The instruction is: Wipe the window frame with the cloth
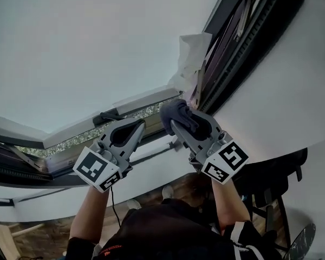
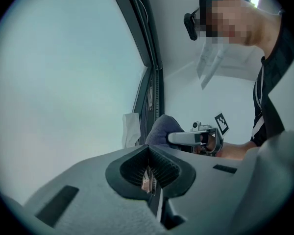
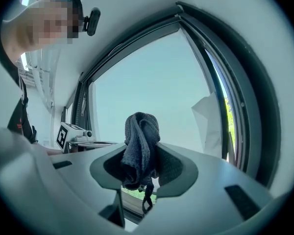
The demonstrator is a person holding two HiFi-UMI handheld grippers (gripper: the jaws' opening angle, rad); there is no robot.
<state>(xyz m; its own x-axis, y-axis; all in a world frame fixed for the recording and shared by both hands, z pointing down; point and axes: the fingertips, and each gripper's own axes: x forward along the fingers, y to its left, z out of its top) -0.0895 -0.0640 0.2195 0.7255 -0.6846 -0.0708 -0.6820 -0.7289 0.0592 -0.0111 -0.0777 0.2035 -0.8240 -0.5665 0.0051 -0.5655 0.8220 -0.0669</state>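
Observation:
A dark grey cloth is bunched between the jaws of my right gripper, which is shut on it. The cloth sits at the corner where the dark window frame meets the lower rail. In the right gripper view the cloth stands up out of the jaws, with the frame on the right. My left gripper is just left of the cloth, jaws shut on nothing. From the left gripper view I see the cloth and the right gripper ahead.
A white crumpled sheet hangs on the pane beside the frame, just above the cloth. The large glass pane fills the left. A white wall lies to the right of the frame. The person's body is below the grippers.

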